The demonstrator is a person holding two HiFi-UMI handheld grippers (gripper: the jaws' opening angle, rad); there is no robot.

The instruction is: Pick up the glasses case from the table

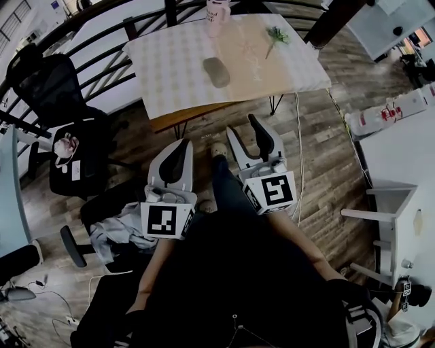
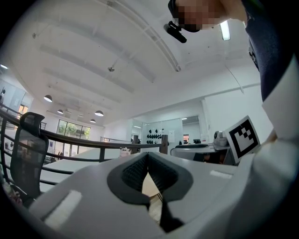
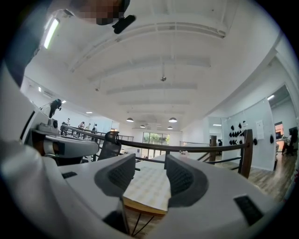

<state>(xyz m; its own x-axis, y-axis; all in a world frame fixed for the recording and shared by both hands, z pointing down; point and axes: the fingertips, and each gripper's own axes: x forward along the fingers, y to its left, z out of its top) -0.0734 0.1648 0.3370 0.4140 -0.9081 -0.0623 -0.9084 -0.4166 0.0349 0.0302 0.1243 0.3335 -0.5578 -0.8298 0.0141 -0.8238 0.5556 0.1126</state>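
Left gripper short of table, fingers pressed together, empty. Grey glasses case mid-table — long axis running away from person, far end tilted slightly left. Mug beyond, top cut off. Right gripper — fingers spread, nothing between.
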